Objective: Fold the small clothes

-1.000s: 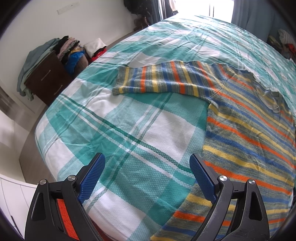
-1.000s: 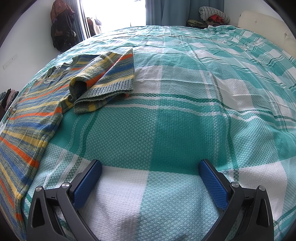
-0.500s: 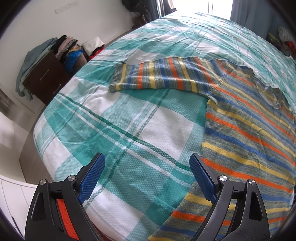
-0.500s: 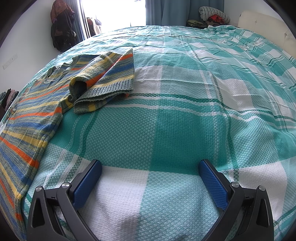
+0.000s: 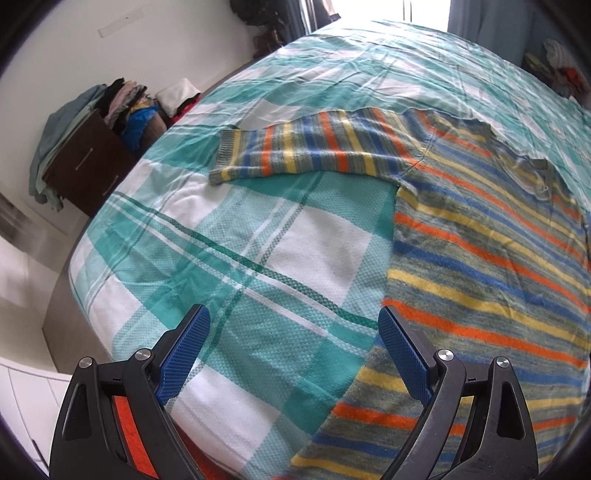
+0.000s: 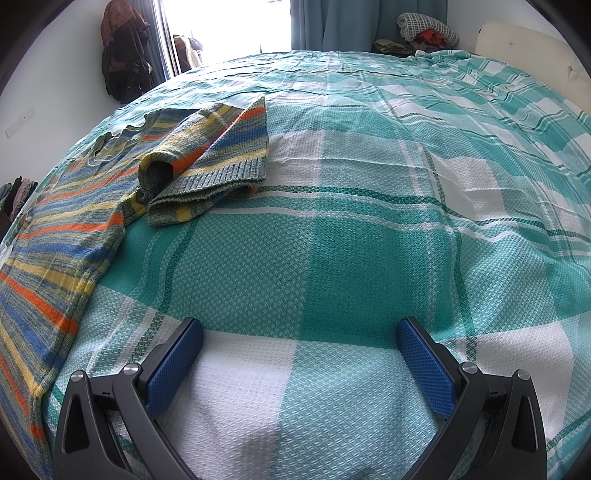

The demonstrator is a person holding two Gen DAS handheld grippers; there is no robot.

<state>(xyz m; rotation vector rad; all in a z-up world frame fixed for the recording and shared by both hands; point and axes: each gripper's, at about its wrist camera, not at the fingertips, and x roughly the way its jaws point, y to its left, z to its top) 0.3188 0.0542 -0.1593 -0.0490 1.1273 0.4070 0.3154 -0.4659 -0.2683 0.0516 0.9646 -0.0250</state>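
Note:
A striped knit sweater (image 5: 487, 258) in blue, orange, yellow and grey lies flat on the bed, its body at the right of the left wrist view. One sleeve (image 5: 306, 151) stretches out flat to the left. My left gripper (image 5: 293, 332) hovers open over the bedspread near the sweater's hem, nothing between its fingers. In the right wrist view the sweater (image 6: 62, 236) lies at the left, and its other sleeve (image 6: 210, 155) is folded back in a bunch. My right gripper (image 6: 299, 339) is open over bare bedspread, well right of the sweater.
The bed carries a teal and white checked bedspread (image 6: 369, 240). Left of the bed stands a dark dresser (image 5: 88, 162) piled with clothes. Clothes hang by the window (image 6: 122, 62). A headboard (image 6: 528, 55) and more piled clothes (image 6: 424, 33) lie at the far right.
The left gripper's view has shifted a little, so the sleeve and sweater body sit slightly lower in frame. The right gripper has stayed still. Both stay open.

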